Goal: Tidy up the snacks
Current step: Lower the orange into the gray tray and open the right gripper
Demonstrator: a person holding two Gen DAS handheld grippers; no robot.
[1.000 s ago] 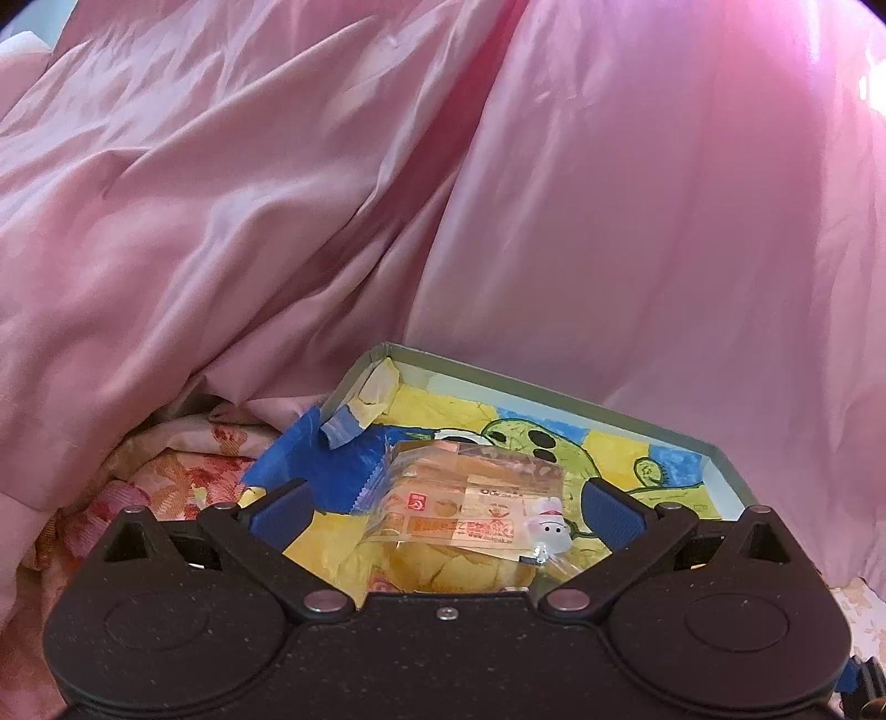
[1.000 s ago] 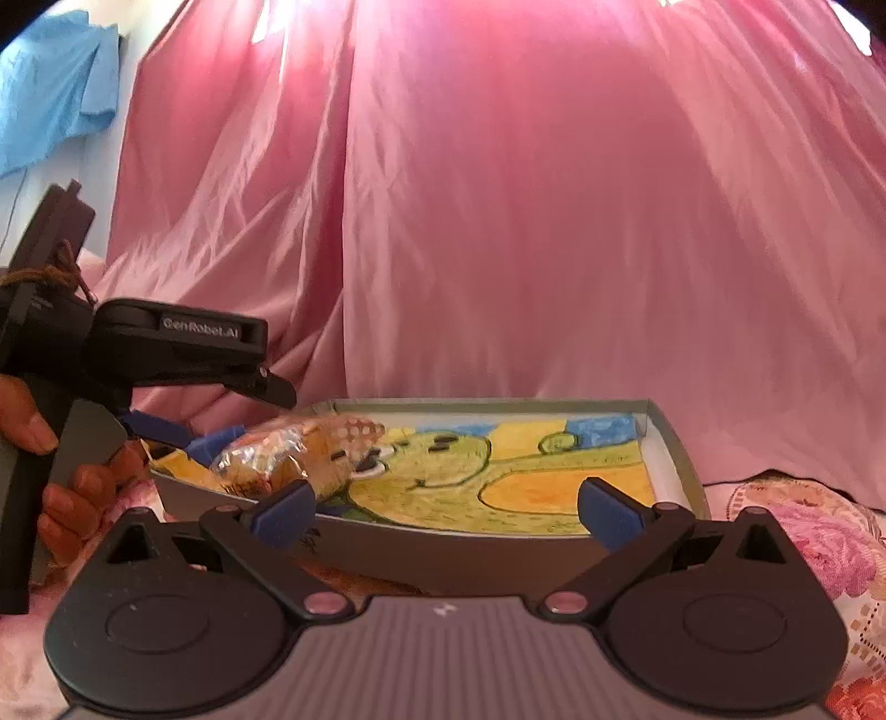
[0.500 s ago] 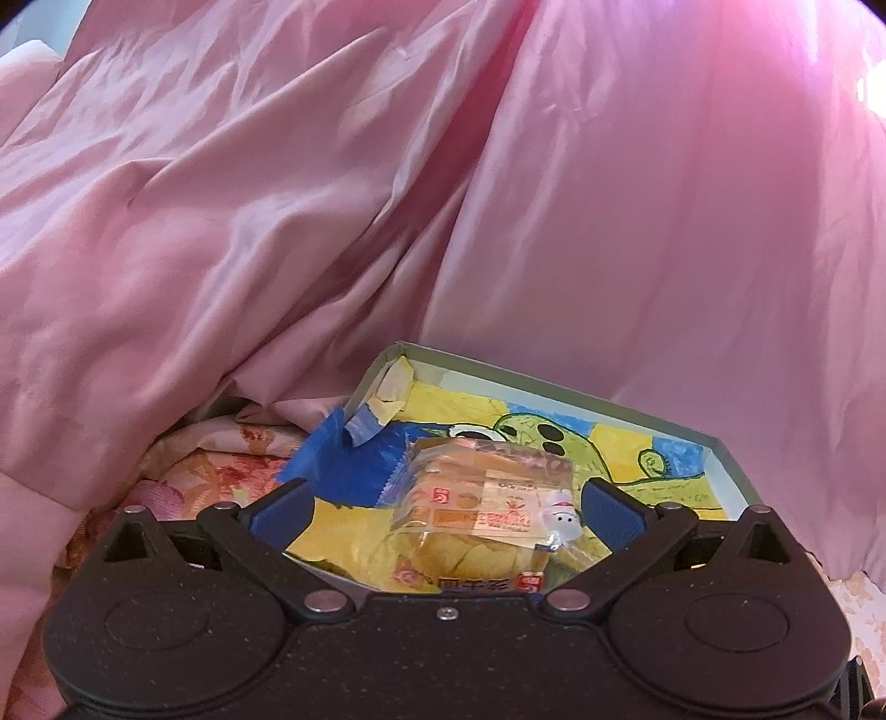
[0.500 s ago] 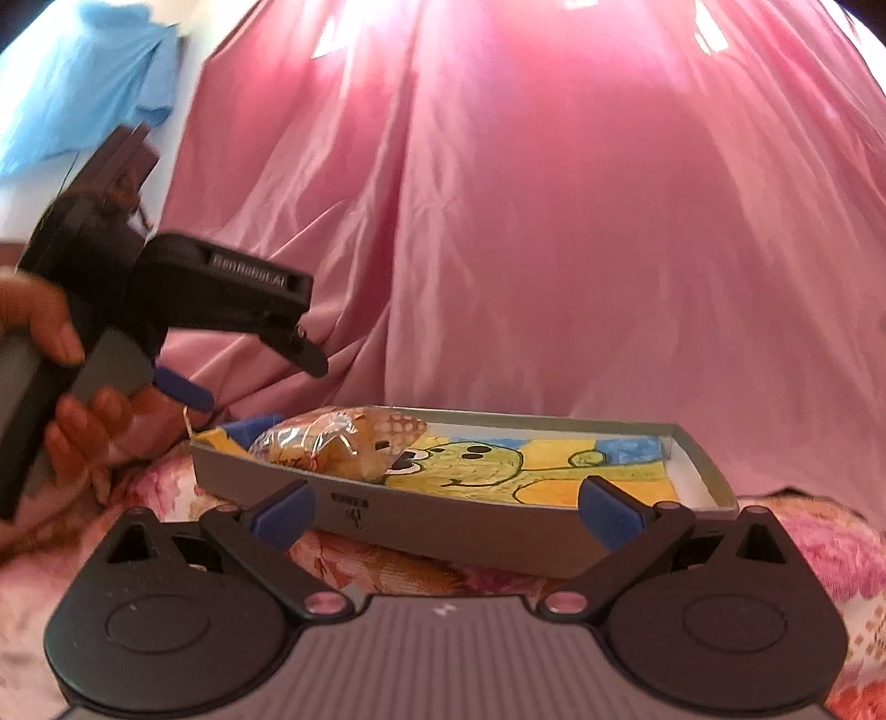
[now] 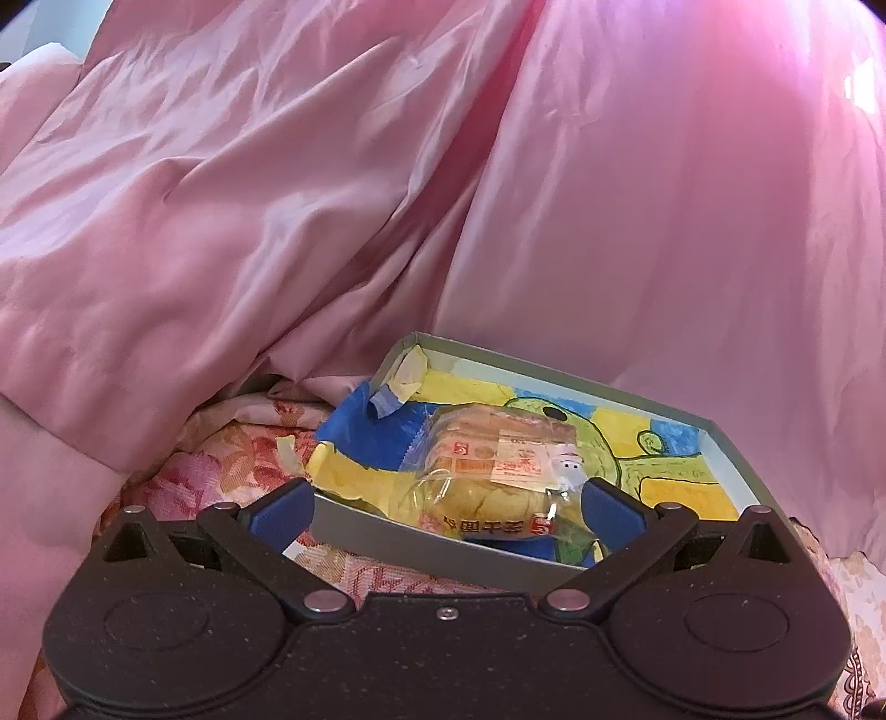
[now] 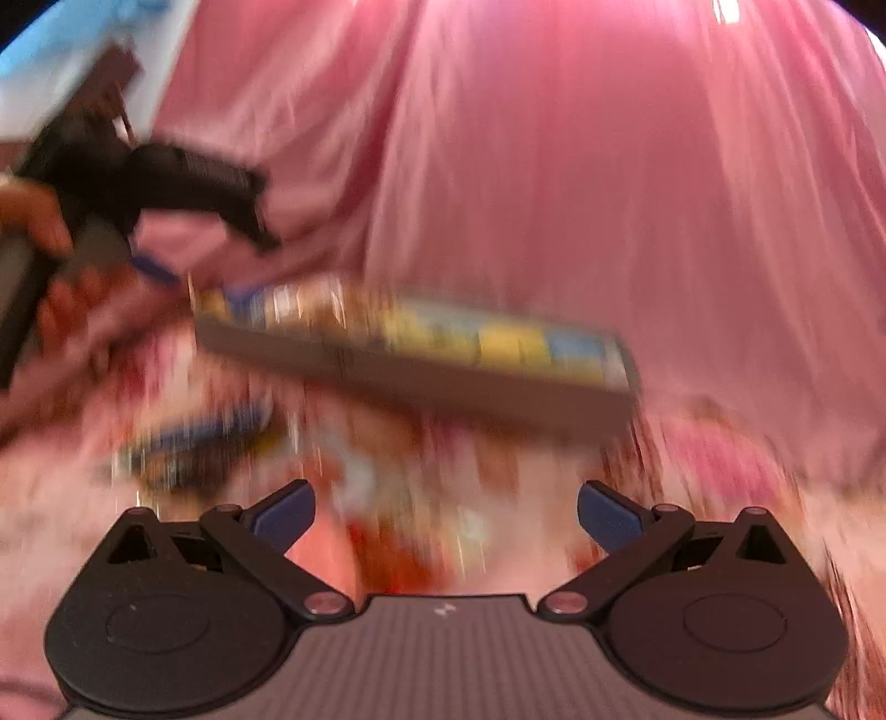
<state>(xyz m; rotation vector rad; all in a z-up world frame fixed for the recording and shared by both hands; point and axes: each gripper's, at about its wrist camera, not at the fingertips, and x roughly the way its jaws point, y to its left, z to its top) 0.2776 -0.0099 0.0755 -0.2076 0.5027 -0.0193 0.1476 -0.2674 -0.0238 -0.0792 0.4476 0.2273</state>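
Note:
A clear-wrapped snack pack with orange labels lies in the near left corner of a shallow grey box lined with a yellow, blue and green drawing. My left gripper is open, just in front of the box's near wall, holding nothing. The right wrist view is motion-blurred: the grey box shows ahead, tilted, and a blurred blue and yellow packet lies on the floral cloth left of centre. My right gripper is open and empty above that cloth. A hand holds the left gripper's body at the upper left.
Pink satin fabric hangs behind and around the box. A floral cloth covers the surface under it. Loose tape strips curl at the box's far left corner. A blue cloth shows at the top left.
My left gripper has drawn back from over the box, leaving the snack pack inside. My right gripper has swung downward and back fast, blurring the view; the box now sits higher in its frame.

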